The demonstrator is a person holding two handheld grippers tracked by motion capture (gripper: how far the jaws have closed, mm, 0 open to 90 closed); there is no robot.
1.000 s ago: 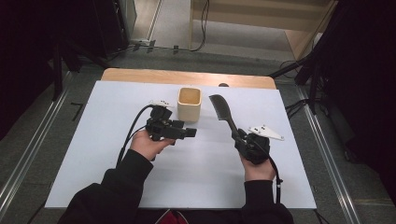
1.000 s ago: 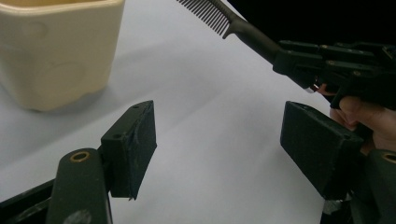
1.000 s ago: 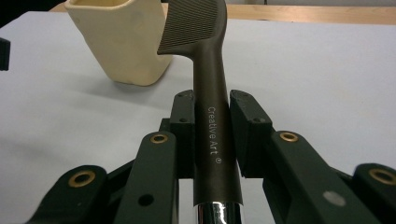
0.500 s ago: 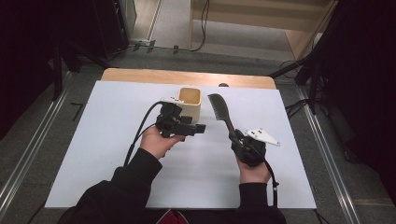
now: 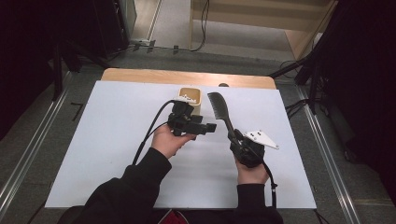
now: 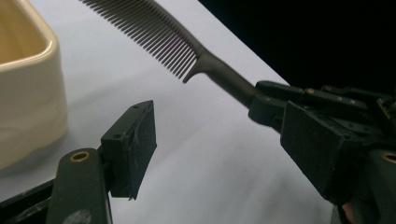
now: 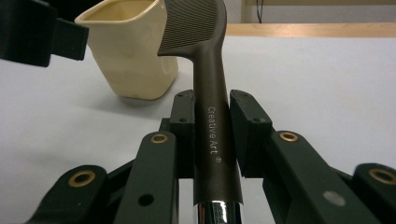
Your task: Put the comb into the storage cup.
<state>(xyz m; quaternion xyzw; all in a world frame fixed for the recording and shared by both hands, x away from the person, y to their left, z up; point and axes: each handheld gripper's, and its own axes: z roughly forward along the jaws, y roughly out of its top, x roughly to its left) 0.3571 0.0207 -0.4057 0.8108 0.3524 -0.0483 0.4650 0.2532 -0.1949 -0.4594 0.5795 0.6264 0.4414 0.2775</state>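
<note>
My right gripper (image 5: pixel 232 136) is clenched on the handle of the dark comb (image 5: pixel 219 108), its pads pressing the shaft on both sides, teeth end angled up toward the far side of the counter (image 5: pixel 116 140). My left gripper (image 5: pixel 211 127) is released, jaws apart with nothing between them, just left of the comb and beside the cream cup (image 5: pixel 190 98) at the far middle.

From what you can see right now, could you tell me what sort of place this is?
Probably a lab or studio bench set up for recording: a white sheet over a wooden table, dark drapes, cables on the floor, and only a cream cup and a comb as props.
</note>
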